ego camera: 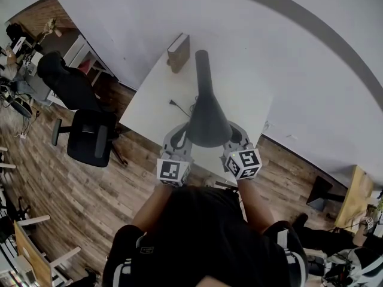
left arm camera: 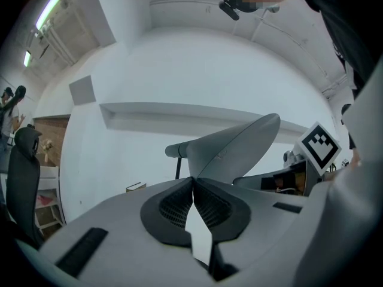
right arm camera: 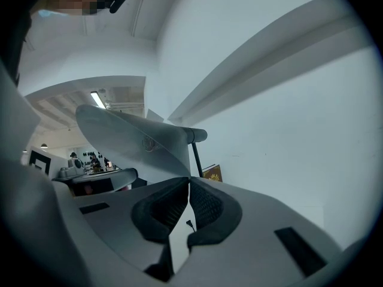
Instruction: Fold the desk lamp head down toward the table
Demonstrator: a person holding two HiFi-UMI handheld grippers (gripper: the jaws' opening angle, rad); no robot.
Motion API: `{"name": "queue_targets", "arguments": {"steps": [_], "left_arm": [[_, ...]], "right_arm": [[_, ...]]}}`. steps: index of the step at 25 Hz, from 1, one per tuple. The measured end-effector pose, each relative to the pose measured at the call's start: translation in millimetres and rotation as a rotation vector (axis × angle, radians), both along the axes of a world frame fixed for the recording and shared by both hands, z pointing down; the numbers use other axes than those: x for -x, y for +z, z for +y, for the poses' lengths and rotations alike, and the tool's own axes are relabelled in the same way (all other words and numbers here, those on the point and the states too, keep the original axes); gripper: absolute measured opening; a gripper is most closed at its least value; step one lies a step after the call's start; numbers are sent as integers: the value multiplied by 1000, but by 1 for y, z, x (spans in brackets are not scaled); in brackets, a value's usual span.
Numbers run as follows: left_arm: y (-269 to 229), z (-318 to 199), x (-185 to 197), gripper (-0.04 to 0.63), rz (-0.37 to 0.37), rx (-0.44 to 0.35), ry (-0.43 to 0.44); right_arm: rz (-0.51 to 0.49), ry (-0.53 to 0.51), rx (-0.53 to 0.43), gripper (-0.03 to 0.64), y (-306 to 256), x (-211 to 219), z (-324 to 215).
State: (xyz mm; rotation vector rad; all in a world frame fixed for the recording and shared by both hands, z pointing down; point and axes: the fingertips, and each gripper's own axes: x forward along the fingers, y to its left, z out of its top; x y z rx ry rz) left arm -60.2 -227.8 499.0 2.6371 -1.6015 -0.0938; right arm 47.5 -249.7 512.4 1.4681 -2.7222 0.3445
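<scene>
Beyond both grippers, a white table [ego camera: 155, 94], flat and matte, the biggest thing in view; the lamp stands on it. Between the two grippers: the lamp head [ego camera: 208, 121], dark grey, smooth, a flared cone that narrows to a round neck on the far side, its wide rim nearest the person. Left gripper [left arm camera: 192, 181] sits at the rim's left side, jaws drawn together with the thin rim edge running right into their tips; it reads as a pinch on the rim. Right gripper [right arm camera: 190, 181] does the same at the rim's right side: jaws closed, the shell's edge meeting the ribbed black pads [right arm camera: 206, 205]. Bodies are pale grey moulded plastic; each carries a marker cube [ego camera: 173, 171]. Ahead of the jaws a thin dark stem [left arm camera: 178, 167] drops from the neck joint, upright as far as it shows. Progress, judged: both holds look set, but the head lies roughly level and well above the tabletop, so the swing down about the joint is largely still to do. Farther ahead, at the table's far corner, a brown book [ego camera: 178, 51]. Smallest: a black plug and cable [ego camera: 175, 104] on the tabletop, ahead of the left gripper.
</scene>
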Motion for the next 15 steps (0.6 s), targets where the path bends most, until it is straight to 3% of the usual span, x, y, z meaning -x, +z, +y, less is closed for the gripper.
{"name": "queue_targets", "arguments": {"steps": [5,9,15], "left_arm": [[-4,0,-1,31,13,-7,-10],[-5,-3,-1,31,20,-8,-11],[0,-3,0,31,-16,-10,-2]], "right_arm": [[15,-9,-7,23,1,-1,0],[94,-31,-21,36,0,-3,1],[222,-82,-41,125,-4,-15,17]]}}
